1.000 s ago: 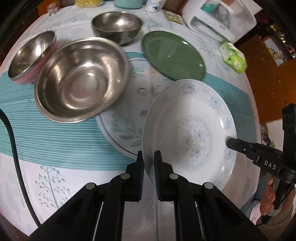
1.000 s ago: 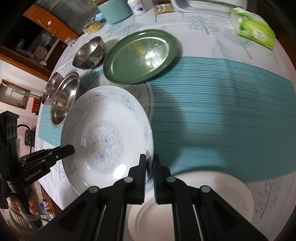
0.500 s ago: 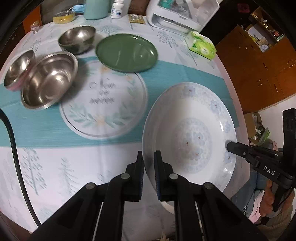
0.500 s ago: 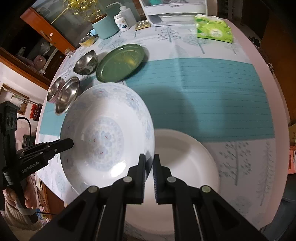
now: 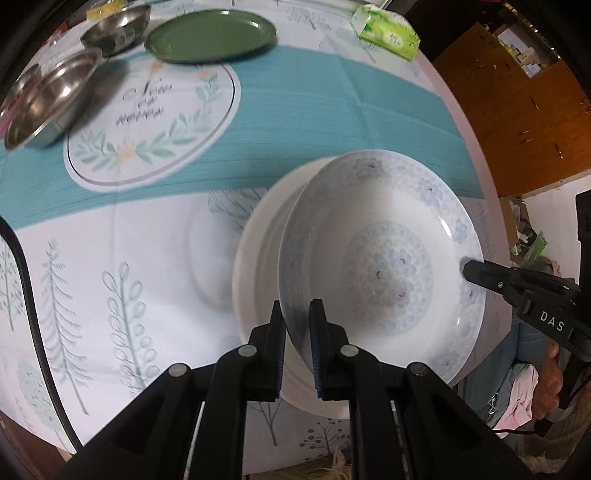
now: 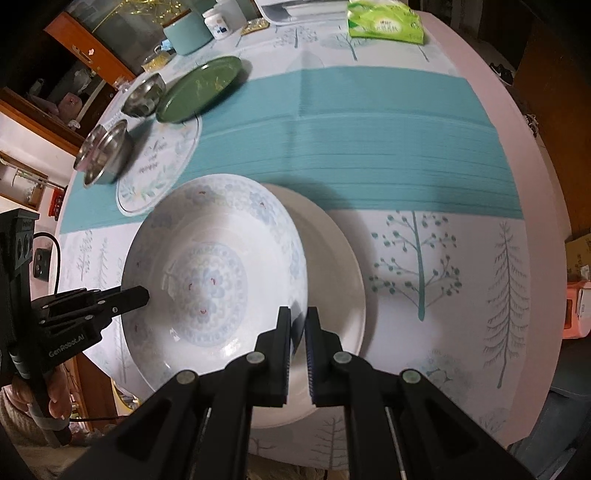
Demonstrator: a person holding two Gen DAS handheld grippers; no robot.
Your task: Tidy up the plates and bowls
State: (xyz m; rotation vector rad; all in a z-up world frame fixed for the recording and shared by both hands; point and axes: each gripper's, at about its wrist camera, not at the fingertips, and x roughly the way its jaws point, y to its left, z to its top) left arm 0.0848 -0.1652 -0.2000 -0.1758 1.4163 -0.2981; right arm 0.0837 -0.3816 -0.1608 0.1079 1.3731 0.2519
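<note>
Tongs left (image 5: pixel 296 334) and right (image 6: pixel 298 341) clamped on rim of white blue-flowered porcelain bowl (image 5: pixel 384 266), above plain white plate (image 6: pixel 332 266).

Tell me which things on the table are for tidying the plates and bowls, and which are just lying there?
For the job: patterned plate, held at its rim by the left gripper and right gripper; plain white plate under it; green plate; steel bowls.

Just lying about: tissue pack, teal cup, white bottle.
</note>
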